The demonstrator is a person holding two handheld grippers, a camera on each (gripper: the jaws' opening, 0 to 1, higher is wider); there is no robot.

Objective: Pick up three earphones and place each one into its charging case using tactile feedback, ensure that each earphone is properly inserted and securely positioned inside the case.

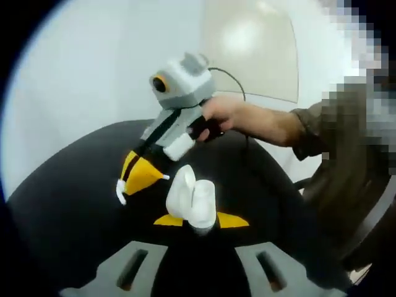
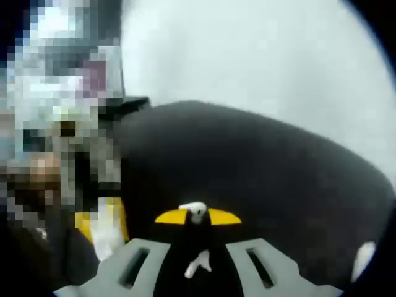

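above the black desk (image 1: 74,210), an open charging case (image 1: 193,199) is pinched steady by left jaws; at ten o'clock, an earphone (image 2: 195,211) is pinched by right jaws for insertion.

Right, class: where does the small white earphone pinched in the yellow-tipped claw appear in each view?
Left gripper view: the small white earphone sits left of centre, pinched in the right claw reaching in from above.
Right gripper view: low centre, between that claw's own yellow pads.
Shared landmark: the open white charging case held in the left claw; it is blurred at lower left in the right gripper view.
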